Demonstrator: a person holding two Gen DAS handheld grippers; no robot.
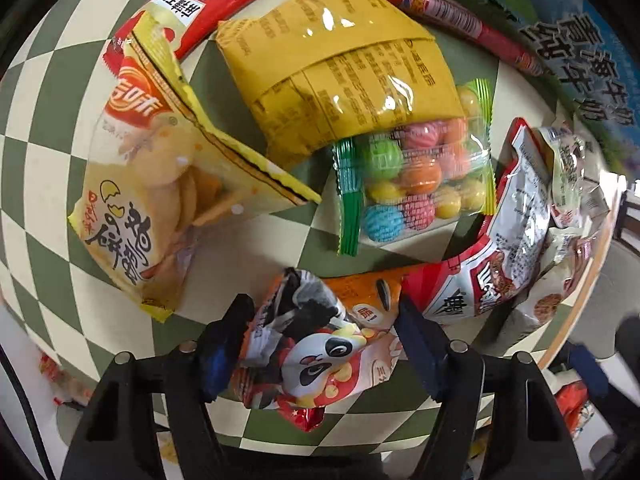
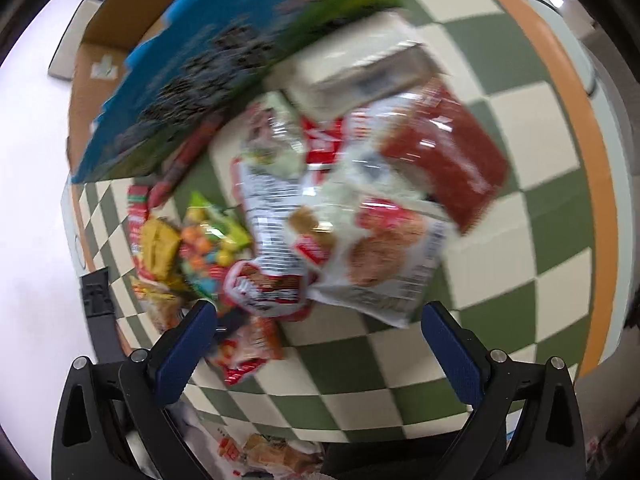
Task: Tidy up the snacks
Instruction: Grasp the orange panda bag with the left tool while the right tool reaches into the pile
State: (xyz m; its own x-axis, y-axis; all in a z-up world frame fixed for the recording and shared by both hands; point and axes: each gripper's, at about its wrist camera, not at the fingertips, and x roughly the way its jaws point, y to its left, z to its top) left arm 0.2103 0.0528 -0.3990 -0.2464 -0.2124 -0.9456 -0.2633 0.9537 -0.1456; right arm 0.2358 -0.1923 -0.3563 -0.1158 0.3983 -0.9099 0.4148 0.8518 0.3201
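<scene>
Left gripper (image 1: 324, 334), lower centre: jaws partly closed around the orange panda packet (image 1: 320, 356), pads at its sides; firm contact cannot be confirmed. A good grip takes the packet across its crumpled middle and lifts it straight up. Right gripper (image 2: 320, 328), lower centre: jaws wide, nothing between them, above the white cookie bag (image 2: 376, 256). Centre: candy-ball pouch (image 1: 416, 184) and yellow bag (image 1: 340, 80) lie close. Upper right: blue carton (image 1: 576, 60) bounds the checkered tabletop (image 1: 36, 176); open squares at left.

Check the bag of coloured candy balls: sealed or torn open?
Sealed, as far as visible. The candy bag keeps its balls inside, and its green crimped edge looks whole; the top is hidden under the yellow packet.
</scene>
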